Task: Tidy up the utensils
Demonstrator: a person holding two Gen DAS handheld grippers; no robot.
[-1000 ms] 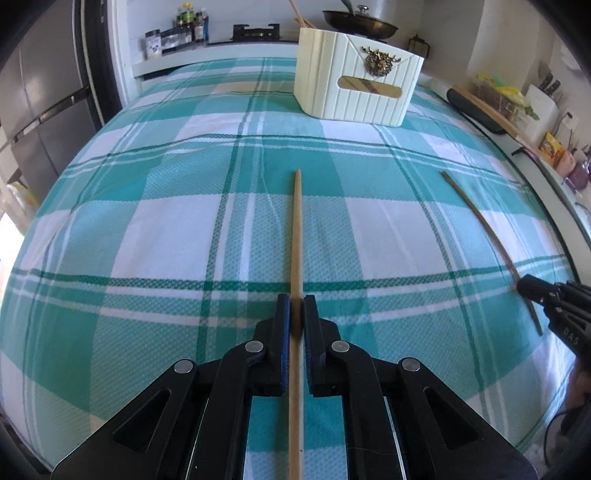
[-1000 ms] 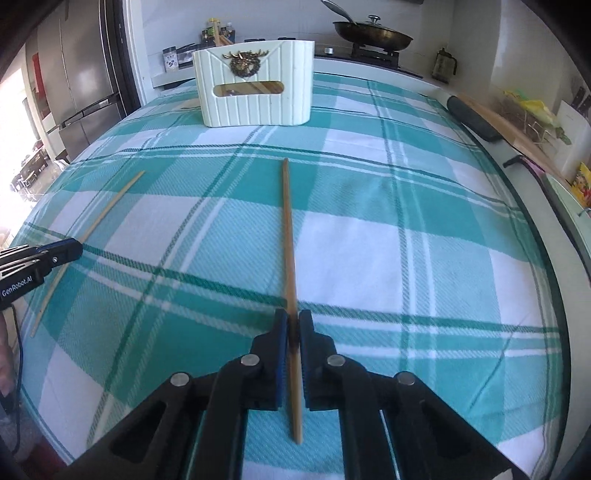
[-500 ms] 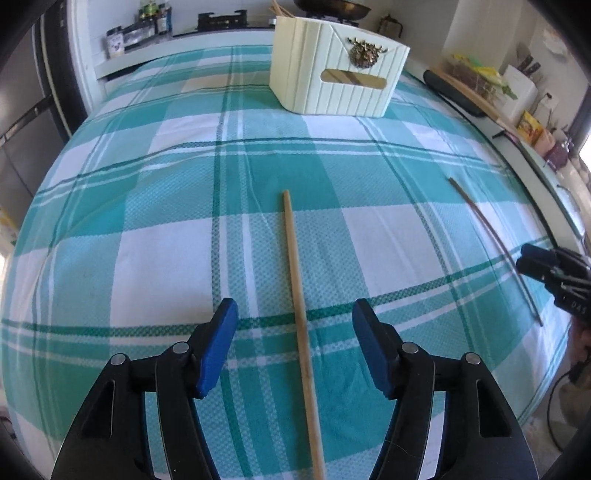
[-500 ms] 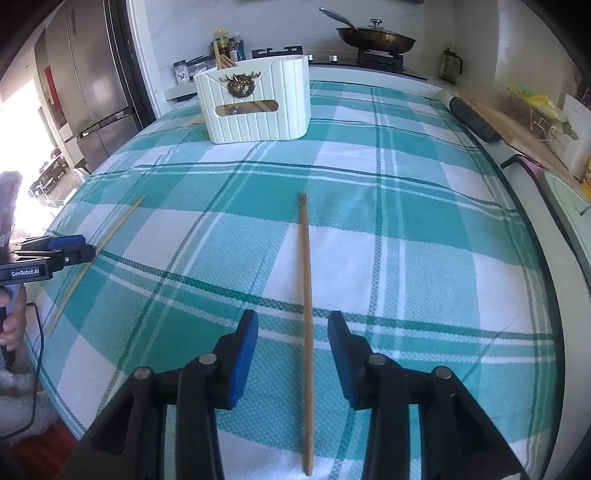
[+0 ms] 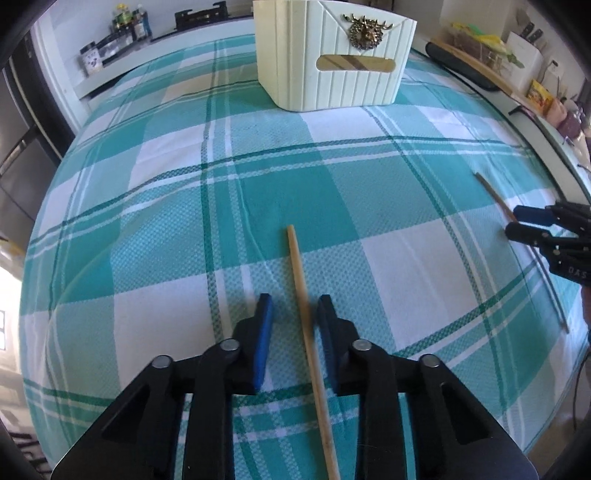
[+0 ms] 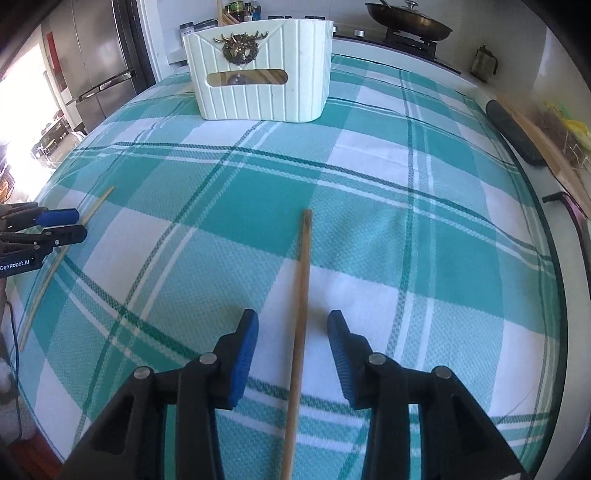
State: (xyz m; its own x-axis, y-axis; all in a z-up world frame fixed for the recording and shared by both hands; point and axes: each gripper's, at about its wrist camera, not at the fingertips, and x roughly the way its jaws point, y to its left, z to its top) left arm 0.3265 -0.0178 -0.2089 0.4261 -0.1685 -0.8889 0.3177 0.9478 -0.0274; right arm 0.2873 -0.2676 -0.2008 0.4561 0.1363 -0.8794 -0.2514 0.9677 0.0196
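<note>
Two wooden chopsticks lie apart on the teal plaid cloth. My left gripper (image 5: pixel 295 301) straddles one chopstick (image 5: pixel 295 254). Its jaws are closing, a narrow gap remains, and the pads do not press the stick. My right gripper (image 6: pixel 292 315) straddles the other chopstick (image 6: pixel 303 258); its jaws stand wider, are closing slightly, and are clear of the wood. Each view shows the other tool at its edge: the right gripper (image 5: pixel 517 223) and the left gripper (image 6: pixel 72 224). A cream ribbed holder (image 5: pixel 332 74) (image 6: pixel 258 74) with a gold stag emblem stands at the far side with sticks inside.
A plaid tablecloth (image 6: pixel 424 240) covers the whole table. Behind it are a pan on a stove (image 6: pixel 406 22), spice jars (image 5: pixel 125 22) and a steel fridge (image 6: pixel 99 55). A dark oblong object (image 6: pixel 513 133) and a wooden board lie along the right edge.
Both grippers were shut on their chopsticks, then opened and let them go. Both have slid forward along the sticks toward the holder, and the left jaws have narrowed again.
</note>
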